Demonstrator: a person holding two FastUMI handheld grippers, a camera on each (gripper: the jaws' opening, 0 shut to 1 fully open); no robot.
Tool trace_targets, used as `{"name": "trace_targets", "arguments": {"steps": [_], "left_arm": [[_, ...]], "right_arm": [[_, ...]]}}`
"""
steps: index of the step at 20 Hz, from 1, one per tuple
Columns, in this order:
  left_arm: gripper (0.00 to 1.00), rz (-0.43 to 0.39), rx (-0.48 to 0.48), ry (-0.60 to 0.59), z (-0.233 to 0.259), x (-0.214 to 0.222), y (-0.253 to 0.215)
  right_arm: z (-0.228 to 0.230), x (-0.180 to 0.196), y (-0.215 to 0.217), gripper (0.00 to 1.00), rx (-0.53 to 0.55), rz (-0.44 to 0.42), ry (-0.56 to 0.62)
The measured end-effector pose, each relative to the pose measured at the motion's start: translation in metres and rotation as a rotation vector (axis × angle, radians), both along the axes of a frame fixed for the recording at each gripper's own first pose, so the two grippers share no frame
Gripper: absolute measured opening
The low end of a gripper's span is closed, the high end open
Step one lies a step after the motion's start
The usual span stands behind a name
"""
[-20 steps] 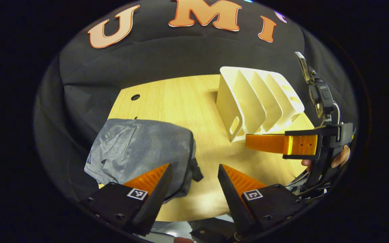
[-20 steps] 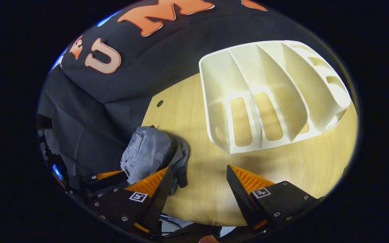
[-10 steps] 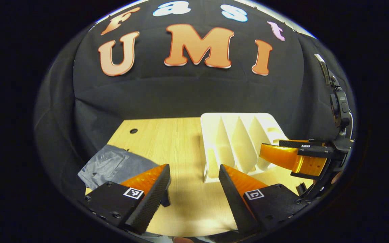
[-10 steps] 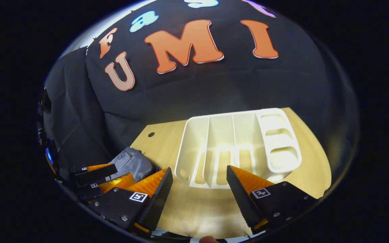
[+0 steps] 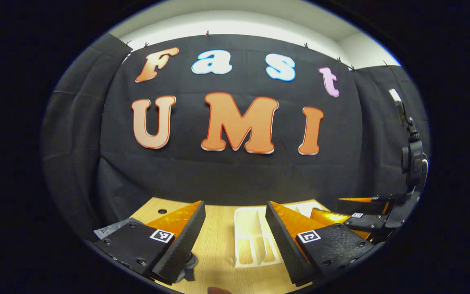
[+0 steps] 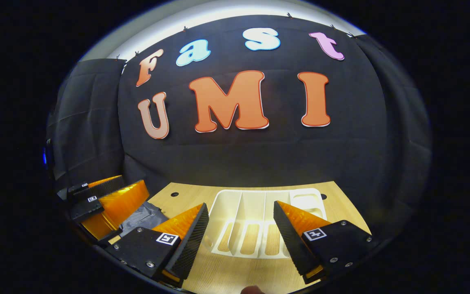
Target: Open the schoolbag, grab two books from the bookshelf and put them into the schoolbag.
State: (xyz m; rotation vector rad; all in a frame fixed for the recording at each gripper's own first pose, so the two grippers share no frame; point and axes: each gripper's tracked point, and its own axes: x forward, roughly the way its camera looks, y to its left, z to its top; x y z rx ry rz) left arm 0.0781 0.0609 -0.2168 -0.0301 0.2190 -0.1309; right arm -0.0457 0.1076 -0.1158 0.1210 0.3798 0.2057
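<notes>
The white slotted bookshelf (image 5: 251, 237) lies low in the left gripper view, between my left gripper's (image 5: 234, 203) open fingers. I see no books in its slots. A corner of the grey schoolbag (image 5: 106, 232) peeks out beside the left finger. In the right gripper view the bookshelf (image 6: 251, 222) sits just beyond my right gripper (image 6: 240, 203), which is open and holds nothing. The schoolbag (image 6: 143, 214) lies to its left, partly hidden. Each gripper is also seen from the other: the right gripper (image 5: 333, 208) at the right edge, the left gripper (image 6: 134, 182) at the left edge.
The wooden table (image 6: 341, 204) ends at the black cloth wall close behind the bookshelf. A small round hole (image 5: 162, 211) marks the table's far left corner. A black handle mount (image 5: 412, 163) rises above the right gripper.
Both grippers have tipped upward and drawn back, so bag and bookshelf have sunk to the bottom of each view and the wall has come into sight. Both stayed open.
</notes>
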Motion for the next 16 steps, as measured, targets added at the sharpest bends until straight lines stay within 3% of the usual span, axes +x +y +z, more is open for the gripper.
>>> {"name": "trace_targets", "arguments": {"steps": [8,16], "left_arm": [[0.94,0.022,0.024,-0.189,0.059,0.007,0.005],[0.95,-0.002,0.036,-0.211,0.062,0.008,-0.001]], "right_arm": [[0.04,0.006,0.019,0.95,-0.063,0.027,-0.143],[0.04,0.006,0.018,0.95,-0.106,0.017,-0.169]]}}
